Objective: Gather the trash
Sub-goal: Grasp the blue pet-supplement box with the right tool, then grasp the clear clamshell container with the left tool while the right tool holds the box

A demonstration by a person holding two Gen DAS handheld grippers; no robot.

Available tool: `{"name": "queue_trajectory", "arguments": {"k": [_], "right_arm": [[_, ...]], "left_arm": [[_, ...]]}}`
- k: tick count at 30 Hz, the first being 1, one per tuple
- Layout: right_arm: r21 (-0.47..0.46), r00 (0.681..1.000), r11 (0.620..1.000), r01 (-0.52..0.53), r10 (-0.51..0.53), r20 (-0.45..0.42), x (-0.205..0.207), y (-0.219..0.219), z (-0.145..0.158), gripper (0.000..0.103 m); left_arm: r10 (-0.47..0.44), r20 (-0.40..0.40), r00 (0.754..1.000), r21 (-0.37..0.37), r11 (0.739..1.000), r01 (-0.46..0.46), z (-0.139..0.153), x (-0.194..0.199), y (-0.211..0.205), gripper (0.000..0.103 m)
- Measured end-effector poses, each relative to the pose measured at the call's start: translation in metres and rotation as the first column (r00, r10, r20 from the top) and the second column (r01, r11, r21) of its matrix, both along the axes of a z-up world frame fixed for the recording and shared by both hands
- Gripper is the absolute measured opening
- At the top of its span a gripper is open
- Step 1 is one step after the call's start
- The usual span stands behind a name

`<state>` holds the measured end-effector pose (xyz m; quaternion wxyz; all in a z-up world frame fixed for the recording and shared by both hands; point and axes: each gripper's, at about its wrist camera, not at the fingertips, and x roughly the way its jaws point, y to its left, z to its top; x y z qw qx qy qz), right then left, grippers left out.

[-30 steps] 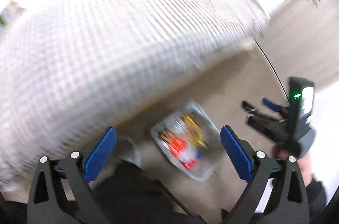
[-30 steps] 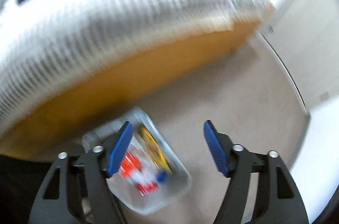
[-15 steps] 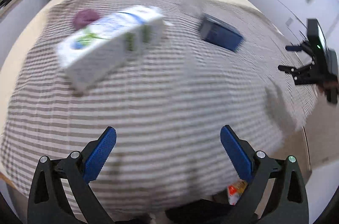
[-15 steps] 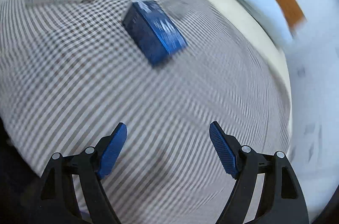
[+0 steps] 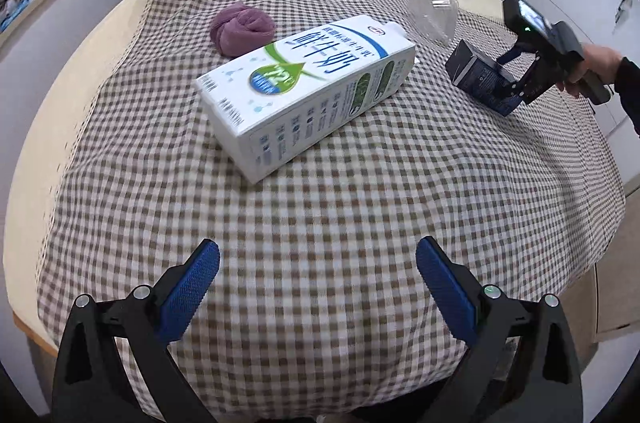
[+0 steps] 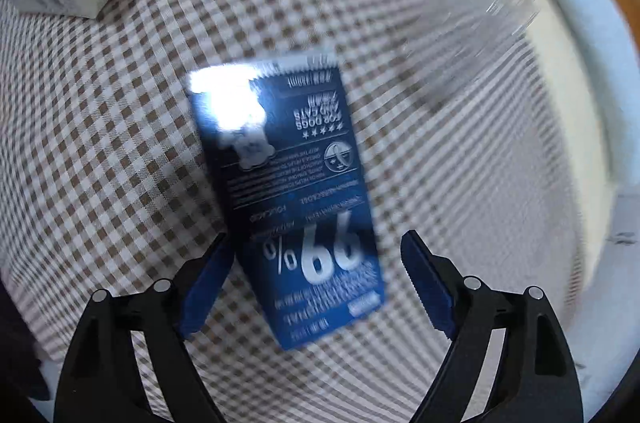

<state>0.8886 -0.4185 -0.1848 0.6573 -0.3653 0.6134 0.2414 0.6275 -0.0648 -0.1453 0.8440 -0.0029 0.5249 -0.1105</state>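
The right hand-held gripper (image 6: 316, 279) hung almost straight down over a dark blue printed cardboard box (image 6: 288, 191) lying flat on the brown-and-white checked blanket (image 5: 320, 223) of the bed. Its jaws were opening, with the near end of the box between the blue pads, which did not appear to press on it. The left hand-held gripper (image 5: 318, 279) stood wide and empty over bare blanket near the foot of the bed. Ahead of it lay a white milk carton with blue and green print (image 5: 308, 91) on its side, a purple rolled cloth (image 5: 242, 31) just behind the carton, and a clear plastic clamshell container (image 5: 434, 11) near the blue box.

The step in hand seemed to be reaching for the blue box. Next, the right jaws would likely need to settle squarely across its narrow width before closing, since the box lay slightly skewed between them.
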Motion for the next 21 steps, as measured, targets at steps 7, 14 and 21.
{"name": "queue_trajectory", "arguments": {"k": [7, 14, 21], "right_arm": [[0.316, 0.973, 0.938, 0.139, -0.188, 0.131, -0.030, -0.048, 0.013, 0.064], [0.474, 0.631, 0.741, 0.475, -0.663, 0.403, -0.060, -0.129, 0.010, 0.064], [0.602, 0.395, 0.592, 0.536, -0.806, 0.441, -0.078, -0.148, -0.011, 0.065]], "left_arm": [[-0.037, 0.063, 0.997, -0.016, 0.999, 0.038, 0.018, 0.027, -0.025, 0.095], [-0.083, 0.153, 0.985, -0.063, 0.994, 0.094, 0.047, 0.108, -0.088, 0.095], [-0.078, 0.243, 0.967, -0.085, 0.991, 0.102, 0.055, 0.212, -0.185, 0.095]]}}
